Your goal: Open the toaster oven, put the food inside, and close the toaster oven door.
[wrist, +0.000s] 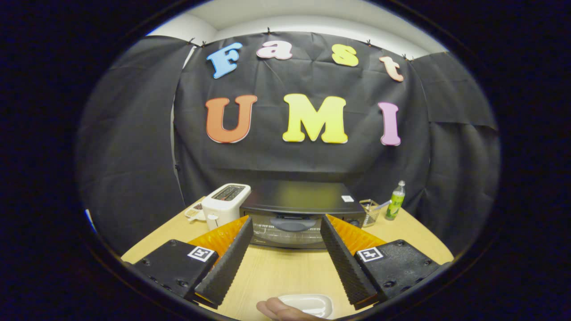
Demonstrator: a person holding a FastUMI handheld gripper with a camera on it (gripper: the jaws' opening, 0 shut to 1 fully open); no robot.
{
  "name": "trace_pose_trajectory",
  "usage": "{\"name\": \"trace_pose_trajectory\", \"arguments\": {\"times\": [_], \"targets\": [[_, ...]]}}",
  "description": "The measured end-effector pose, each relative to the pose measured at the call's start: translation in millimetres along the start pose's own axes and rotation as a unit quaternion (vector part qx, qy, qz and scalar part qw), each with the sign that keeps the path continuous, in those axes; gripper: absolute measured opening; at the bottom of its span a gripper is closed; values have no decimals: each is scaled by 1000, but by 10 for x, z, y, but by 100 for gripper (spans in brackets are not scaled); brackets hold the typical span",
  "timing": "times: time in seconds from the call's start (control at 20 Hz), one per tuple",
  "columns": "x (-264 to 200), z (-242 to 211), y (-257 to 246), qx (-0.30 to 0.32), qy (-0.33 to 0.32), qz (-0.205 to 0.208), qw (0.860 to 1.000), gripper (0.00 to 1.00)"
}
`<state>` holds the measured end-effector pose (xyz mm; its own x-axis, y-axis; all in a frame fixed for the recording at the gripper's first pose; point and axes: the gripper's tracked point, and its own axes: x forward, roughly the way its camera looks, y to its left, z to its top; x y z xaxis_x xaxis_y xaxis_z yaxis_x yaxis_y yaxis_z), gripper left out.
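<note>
While gripper [285,232] hangs w/ fingers spread wide and empty, toaster oven [299,214] door's shut; stiff hinged glass prob, so hook handle [293,224] at top-center.

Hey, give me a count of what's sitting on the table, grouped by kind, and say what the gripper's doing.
Appliances: 2, toaster oven, door closed, and white toaster
Dishes: 2, white dish, small tray
Cups: 1, glass cup
Bottles: 1, green bottle
Total: 6
Gripper: open, holding nothing.
</note>
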<state>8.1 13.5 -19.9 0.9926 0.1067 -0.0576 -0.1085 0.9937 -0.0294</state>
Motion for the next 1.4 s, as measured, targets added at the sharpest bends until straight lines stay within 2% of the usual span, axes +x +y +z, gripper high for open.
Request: {"name": "trace_pose_trajectory", "arguments": {"times": [0.15, 0.25, 0.35, 0.5, 0.7, 0.95, 1.4], "targets": [[-458, 625, -187, -3, -58, -16, 998, 100], [-763, 829, -185, -2, -82, -7, 997, 100], [-1035, 770, -252, -12, -89, 3, 996, 100], [-1386, 407, -463, -22, -92, -11, 995, 100], [-1575, 119, -523, -43, -98, -13, 994, 100], [-1589, 21, -591, -11, -93, -7, 996, 100], [-1243, -126, -765, 50, -55, -18, 997, 100]]}}
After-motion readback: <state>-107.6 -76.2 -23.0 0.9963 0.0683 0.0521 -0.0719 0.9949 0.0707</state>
